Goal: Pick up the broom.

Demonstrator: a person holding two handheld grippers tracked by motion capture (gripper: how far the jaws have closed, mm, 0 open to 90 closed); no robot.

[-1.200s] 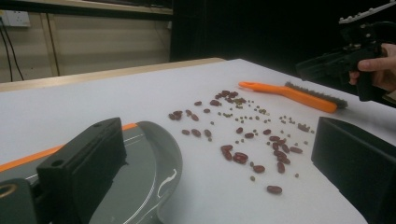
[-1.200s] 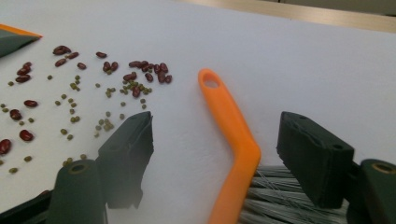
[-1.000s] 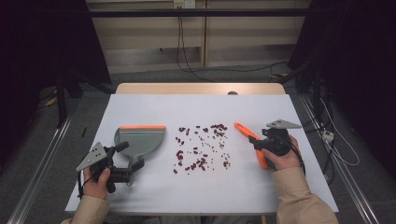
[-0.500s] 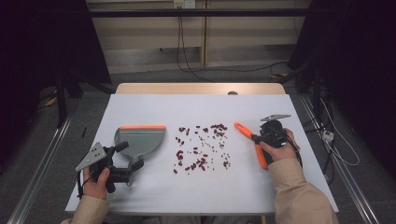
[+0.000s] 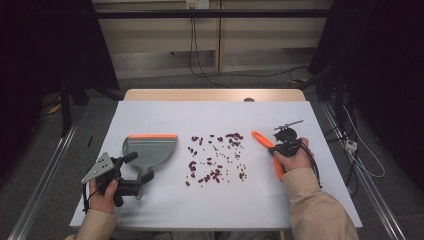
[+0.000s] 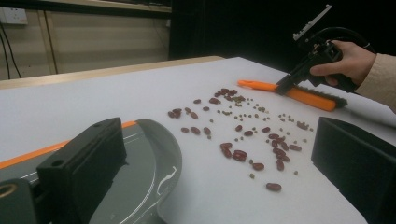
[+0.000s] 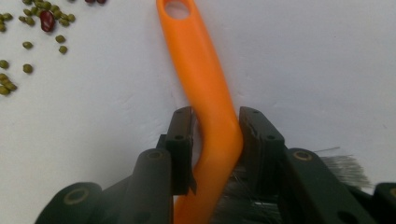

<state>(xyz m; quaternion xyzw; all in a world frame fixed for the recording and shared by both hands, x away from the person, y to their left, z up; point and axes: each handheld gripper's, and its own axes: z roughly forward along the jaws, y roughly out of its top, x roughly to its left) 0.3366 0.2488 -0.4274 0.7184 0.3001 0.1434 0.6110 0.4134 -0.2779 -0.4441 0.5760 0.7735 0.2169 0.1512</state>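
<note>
My right gripper (image 5: 281, 146) sits on the orange brush (image 5: 267, 152) at the right side of the white table (image 5: 210, 212). Jaws have just been closing w/ the brush handle between them. In the right gripper view the handle (image 7: 205, 93) runs straight up between my two black jaws; right jaw looks to be against it, left jaw has a thin gap or bare contact, so I judge the clamp nearly made, not firmly set. Bristles (image 7: 338, 165) poke out low right, behind the jaws, so I'm gripping near the handle/head bend.

Key relation: brush long axis runs diagonal in the high view, hang-hole tip up-left toward the beans, bristle end down-right under my right hand (image 5: 295, 159). Beans (image 5: 215, 157), red ones plus small green ones, are scattered mid-table, i.e. to the left of the brush. Grey dustpan (image 5: 150, 150) w/ orange lip lies left of the beans, lip away from me.

My left gripper (image 5: 131, 175) is at the dustpan's near end by its handle; jaws stand wide apart in the left gripper view, the pan handle (image 6: 159, 163) lying between them, unclamped.

So: right hand is nearer the brush, left nearer the pan, beans between. Next, I reckon, firm up the grip, lift, turn the bristles to face left and sweep toward the pan.
</note>
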